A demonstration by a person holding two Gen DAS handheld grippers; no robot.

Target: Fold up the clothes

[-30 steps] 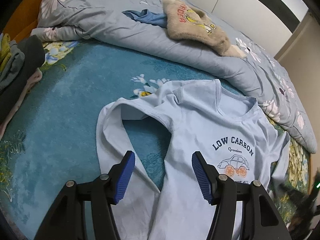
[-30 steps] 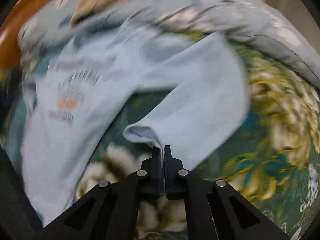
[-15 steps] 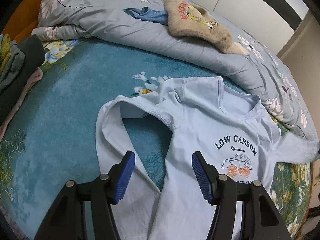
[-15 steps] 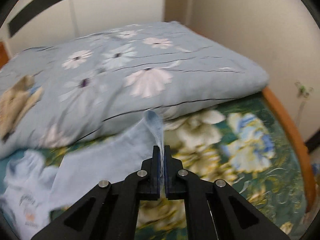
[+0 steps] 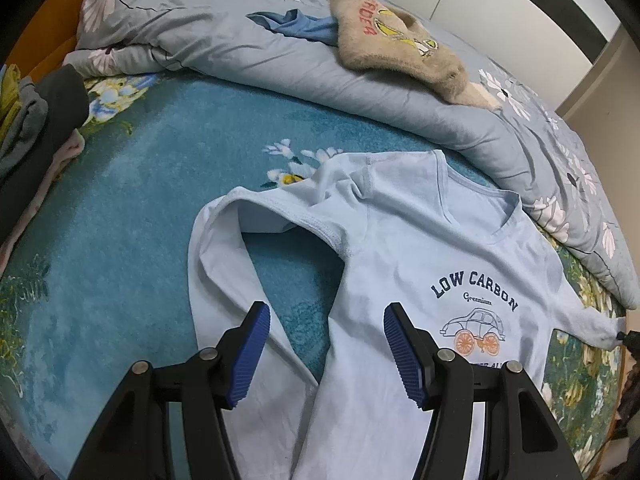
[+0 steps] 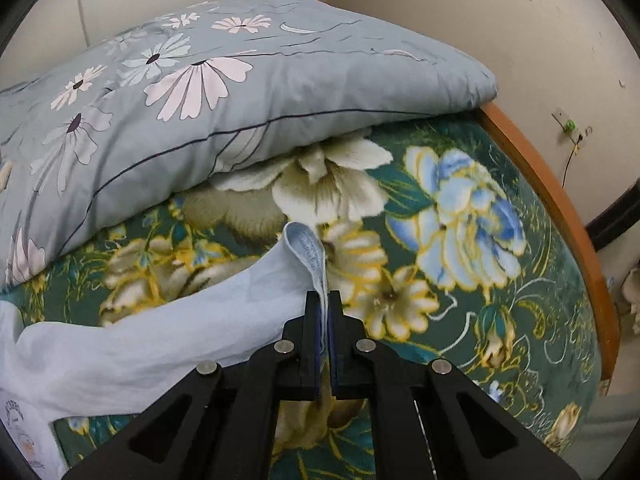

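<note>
— On the bed, what does each claw do?

— Left claw (image 5: 324, 344): blue ribbed pads spread wide, gripping nothing, hovering over the pale blue long-sleeved cotton shirt (image 5: 420, 264) printed "LOW CARBON". Right claw (image 6: 323, 312): pressed together on the cuff of one sleeve (image 6: 304, 248), pinched cloth looping up between the pads.

— Where is the shirt?

— Front up on the teal floral blanket (image 5: 140, 184); one sleeve bends down beside the body, the other stretches out sideways.

— What differs between views?

— Left view alone shows the tan fuzzy garment (image 5: 400, 44) on the grey daisy-print duvet (image 5: 240, 56) and dark clothes piled at the edge (image 5: 36, 120). Right view alone shows the orange wooden bed rim (image 6: 548, 200).
</note>
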